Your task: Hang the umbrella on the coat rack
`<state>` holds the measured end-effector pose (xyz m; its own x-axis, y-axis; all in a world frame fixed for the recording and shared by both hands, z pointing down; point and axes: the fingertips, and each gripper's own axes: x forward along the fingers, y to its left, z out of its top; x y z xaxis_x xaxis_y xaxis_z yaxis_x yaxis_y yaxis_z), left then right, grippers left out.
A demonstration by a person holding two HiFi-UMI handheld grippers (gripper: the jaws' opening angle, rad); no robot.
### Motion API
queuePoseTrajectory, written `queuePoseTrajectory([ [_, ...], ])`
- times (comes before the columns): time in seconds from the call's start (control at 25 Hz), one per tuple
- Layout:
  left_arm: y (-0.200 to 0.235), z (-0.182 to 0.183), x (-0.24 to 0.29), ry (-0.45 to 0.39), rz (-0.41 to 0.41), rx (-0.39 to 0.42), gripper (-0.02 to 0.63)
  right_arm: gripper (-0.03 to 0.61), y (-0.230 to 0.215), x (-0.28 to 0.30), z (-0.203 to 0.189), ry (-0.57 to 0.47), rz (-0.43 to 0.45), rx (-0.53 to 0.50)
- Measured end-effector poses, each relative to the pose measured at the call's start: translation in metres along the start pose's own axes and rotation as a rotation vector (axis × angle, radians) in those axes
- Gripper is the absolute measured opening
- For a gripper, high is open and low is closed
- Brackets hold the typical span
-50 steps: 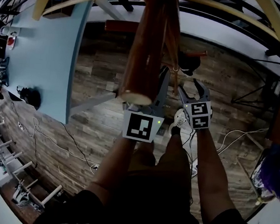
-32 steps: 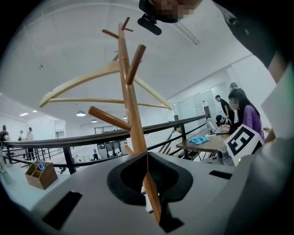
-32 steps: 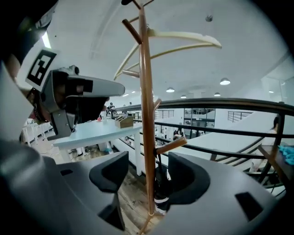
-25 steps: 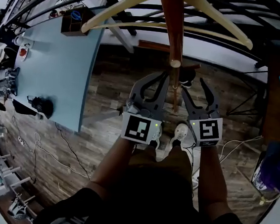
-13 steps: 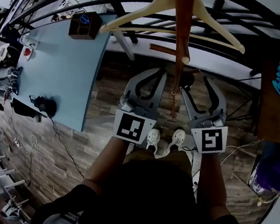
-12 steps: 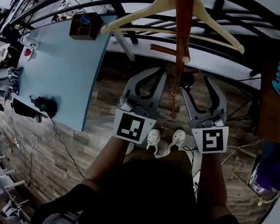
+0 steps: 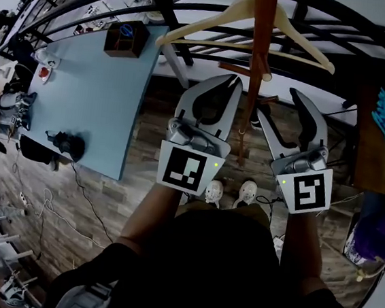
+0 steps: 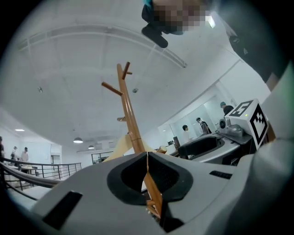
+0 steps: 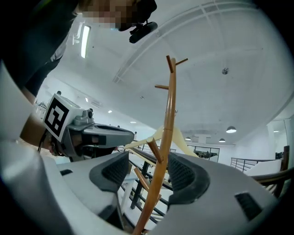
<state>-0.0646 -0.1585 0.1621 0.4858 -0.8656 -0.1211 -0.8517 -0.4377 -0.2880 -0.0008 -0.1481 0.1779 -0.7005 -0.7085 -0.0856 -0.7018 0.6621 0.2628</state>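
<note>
Wooden coat rack (image 7: pixel 262 27) | left hand-held gripper (image 7: pixel 233 81) clenched, empty | right hand-held gripper (image 7: pixel 278 103) released | both drawn back from it

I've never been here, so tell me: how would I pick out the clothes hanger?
Find the tall reddish-brown coat rack pole just right of the big blue table. The hanger hangs on it. It alone is pale wood, shaped as a wide triangle.

My left tool (image 8: pixel 147 156) has its jaws pressed together, with nothing between them. Beyond them the wooden coat rack (image 8: pixel 130 117) rises at a tilt, with pegs near its top. A pale hanger (image 8: pixel 117 146) shows behind, and my right tool (image 8: pixel 239 126) is off to the right.
</note>
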Motion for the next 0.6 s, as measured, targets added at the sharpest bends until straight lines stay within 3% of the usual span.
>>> queuePoseTrajectory([
  [0.32, 0.006, 0.040, 0.002, -0.102, 0.008, 0.074, 0.018, 0.264, 0.011, 0.005, 0.048, -0.102, 0.046, -0.077],
  [0.52, 0.007, 0.049, -0.001, -0.127, 0.008, 0.098, 0.018, 0.051, 0.022, 0.003, 0.060, -0.140, 0.046, -0.116],
  [0.6, 0.009, 0.053, 0.000, -0.143, 0.012, 0.104, 0.018, 0.035, 0.022, 0.002, 0.066, -0.155, 0.043, -0.124],
])
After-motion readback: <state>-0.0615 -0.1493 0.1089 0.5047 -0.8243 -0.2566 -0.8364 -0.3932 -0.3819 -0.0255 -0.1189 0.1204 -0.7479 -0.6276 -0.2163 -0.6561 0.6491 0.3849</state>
